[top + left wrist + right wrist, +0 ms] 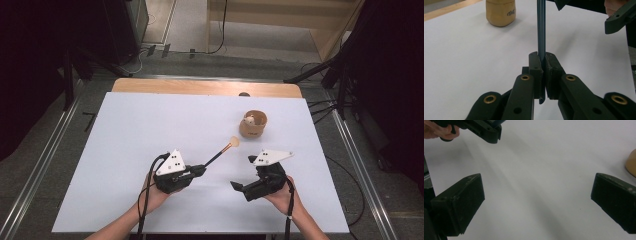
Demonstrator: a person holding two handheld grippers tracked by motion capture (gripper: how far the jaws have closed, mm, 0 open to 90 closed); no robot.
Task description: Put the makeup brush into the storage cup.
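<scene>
Left gripper (199, 170): your jaws are clamped on the near end of the spoon's handle, with a short stub sticking out behind the pads (535, 72). Holding it that far back leaves the whole length free to reach forward.
Spoon (220, 153): dark thin handle, pale round wooden head. It points far and right from your left gripper, head raised a little off the table, near the cup but apart from it.
Cup (253, 124): small wooden cup, upright on the far right of the table, with something pale inside that is too small to make out. In the left gripper view the cup (500, 12) sits far and left of the handle line, so the spoon isn't aimed straight at it yet.
Right gripper (239, 186): jaws wide apart, holding nothing, low over the table near your right hand (280, 197). Its jaws point left toward the other gripper, so I'd judge it's just parked.
Table (150, 130): plain white top, wooden strip at the far edge.
In the way: nothing lies between spoon head and cup. Watch your right gripper, it's just beside the handle's right side.
</scene>
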